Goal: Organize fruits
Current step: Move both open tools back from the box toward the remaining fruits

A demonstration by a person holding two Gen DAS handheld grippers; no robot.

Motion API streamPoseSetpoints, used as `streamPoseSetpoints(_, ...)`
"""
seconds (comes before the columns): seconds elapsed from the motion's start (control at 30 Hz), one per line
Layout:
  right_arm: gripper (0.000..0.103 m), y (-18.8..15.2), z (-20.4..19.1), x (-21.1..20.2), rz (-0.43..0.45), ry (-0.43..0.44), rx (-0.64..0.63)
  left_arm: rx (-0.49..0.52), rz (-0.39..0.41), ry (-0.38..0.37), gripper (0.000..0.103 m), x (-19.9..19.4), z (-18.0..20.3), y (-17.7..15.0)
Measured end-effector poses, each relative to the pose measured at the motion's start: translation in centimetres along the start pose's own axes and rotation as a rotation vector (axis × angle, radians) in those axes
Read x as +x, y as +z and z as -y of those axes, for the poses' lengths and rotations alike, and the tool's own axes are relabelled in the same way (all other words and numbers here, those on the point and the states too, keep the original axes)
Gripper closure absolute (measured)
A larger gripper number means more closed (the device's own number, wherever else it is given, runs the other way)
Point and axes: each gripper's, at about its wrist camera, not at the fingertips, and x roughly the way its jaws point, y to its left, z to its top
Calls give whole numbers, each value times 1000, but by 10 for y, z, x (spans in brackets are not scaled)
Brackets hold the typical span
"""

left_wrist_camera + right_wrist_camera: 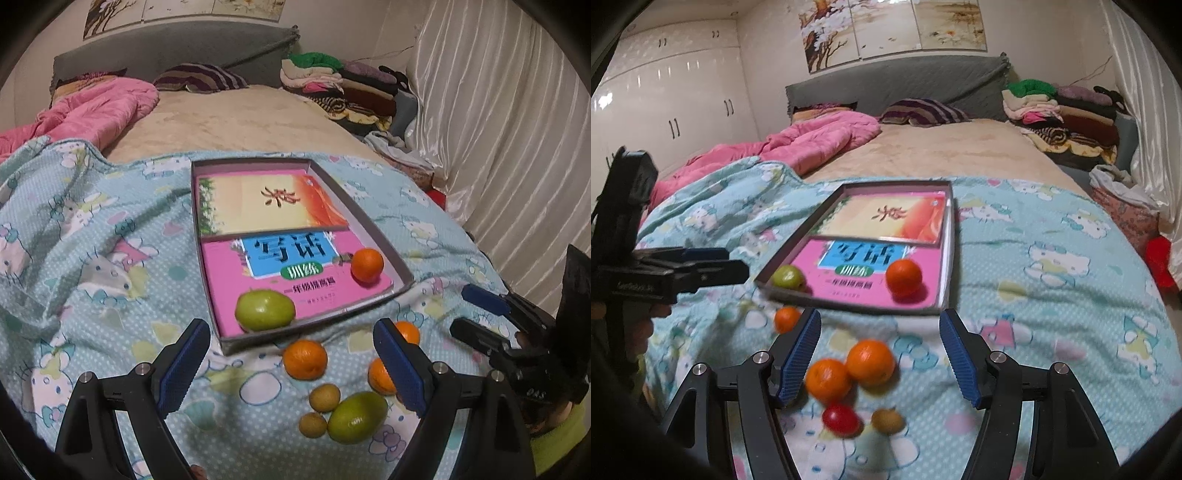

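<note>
On the bed, foot end: blue cartoon-print blanket [92, 229] spread over the mattress, with everything for the task lying on it.
Tray: shallow grey box [400, 264] lined with two book covers; the fruit goes in here, and it sits just beyond the loose pile.
Already in tray: green fruit [265, 309] at the near left corner, one tangerine [366, 265] at the near right; the rest of the floor is free.
Still loose: tangerine [305, 359] just outside the near wall, two more partly behind the left gripper's right finger, a second green fruit [357, 417], two small brown fruits [324, 397] touching it, and a red cherry tomato [841, 420] seen only from the right wrist.
Left gripper [291, 369]: jaws released wide, nothing between the pads, hovering over the loose pile.
Right gripper [880, 356]: jaws opening, empty, with a pair of tangerines [870, 363] lying between and below its fingers.
Step in hand, my reading: next pick by the right gripper.
Doing it well: take the farther tangerine alone; the pair touch, so centre on one and close gently, as round fruit rolls on soft bedding.
In the way: near tray wall must be cleared on the carry; the two grippers work close together.
Surroundings: pink quilt [820, 136], folded clothes [1063, 110], both well apart.
</note>
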Motion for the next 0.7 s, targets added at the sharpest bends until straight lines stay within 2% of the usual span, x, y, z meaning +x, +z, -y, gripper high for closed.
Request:
streamPoseSetpoints(0.37,34,-33,-29,1,-73,46,-57,-9,-49,-3,14,6,-4,-18)
streamPoseSetpoints(0.57,34,-45,-51,2,-102,86,-102,0,-64,-21,25,11,-3,-20)
streamPoseSetpoints(0.7,34,-52,-65,8,-127,116,-134,2,-85,-30,36,18,-4,-22)
